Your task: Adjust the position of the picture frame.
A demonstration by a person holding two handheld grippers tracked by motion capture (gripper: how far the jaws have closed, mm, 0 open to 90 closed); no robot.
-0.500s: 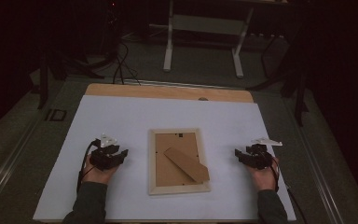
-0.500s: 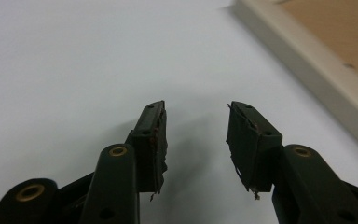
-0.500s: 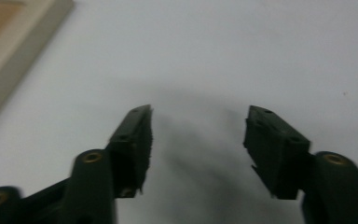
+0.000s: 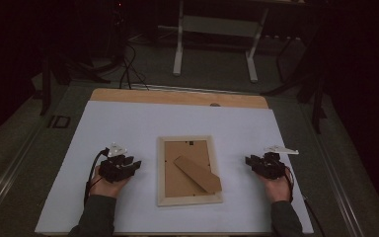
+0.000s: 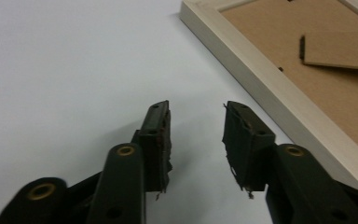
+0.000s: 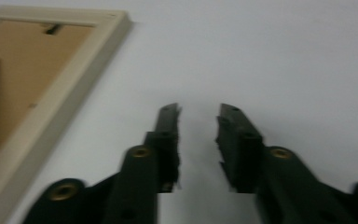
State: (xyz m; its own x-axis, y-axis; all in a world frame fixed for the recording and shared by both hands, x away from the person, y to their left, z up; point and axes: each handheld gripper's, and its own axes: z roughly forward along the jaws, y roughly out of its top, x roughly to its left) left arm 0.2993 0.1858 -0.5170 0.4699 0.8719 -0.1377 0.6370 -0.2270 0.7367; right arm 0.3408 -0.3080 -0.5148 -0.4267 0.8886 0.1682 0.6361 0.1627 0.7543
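Left gripper [image 4: 137,165] rests released on white sheet [image 4: 128,123], jaws apart, nothing between. Picture frame [image 4: 189,171] lies face down at sheet centre, between both grippers, cardboard stand [image 4: 197,174] on its back. Right gripper [image 4: 248,161] likewise released, empty. Wooden table edge [image 4: 177,97] shows at far side; dark room, white table legs [image 4: 216,44] beyond.

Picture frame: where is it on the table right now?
In the high view the picture frame lies back-up on the white sheet, between the left gripper and the right gripper, touching neither.
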